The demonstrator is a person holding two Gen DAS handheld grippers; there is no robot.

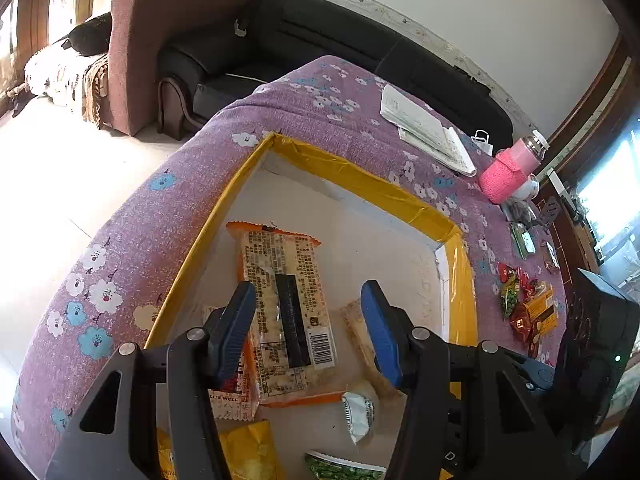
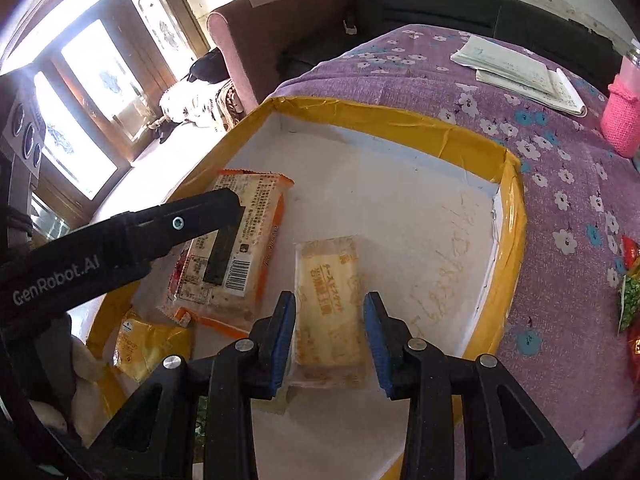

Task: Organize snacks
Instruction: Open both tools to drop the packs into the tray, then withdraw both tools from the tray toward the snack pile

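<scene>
A shallow white box with a yellow taped rim (image 1: 360, 178) (image 2: 400, 120) lies on the purple flowered cloth. In it lies a long orange-edged cracker pack (image 1: 286, 312) (image 2: 236, 248) and a pale yellow snack pack (image 2: 330, 312) (image 1: 362, 336). My left gripper (image 1: 308, 328) is open above the cracker pack, jaws on either side of it; its finger (image 2: 216, 210) shows in the right wrist view. My right gripper (image 2: 330, 334) is open, jaws either side of the pale pack. More loose snacks (image 1: 528, 304) lie on the cloth at the right.
Other packets sit at the box's near end: a yellow bag (image 1: 248, 448) (image 2: 144, 344), a white wrapper (image 1: 360, 412), a green pack (image 1: 340, 468). Papers (image 1: 428, 130) and a pink bottle (image 1: 510, 168) are on the far table. Sofas stand behind.
</scene>
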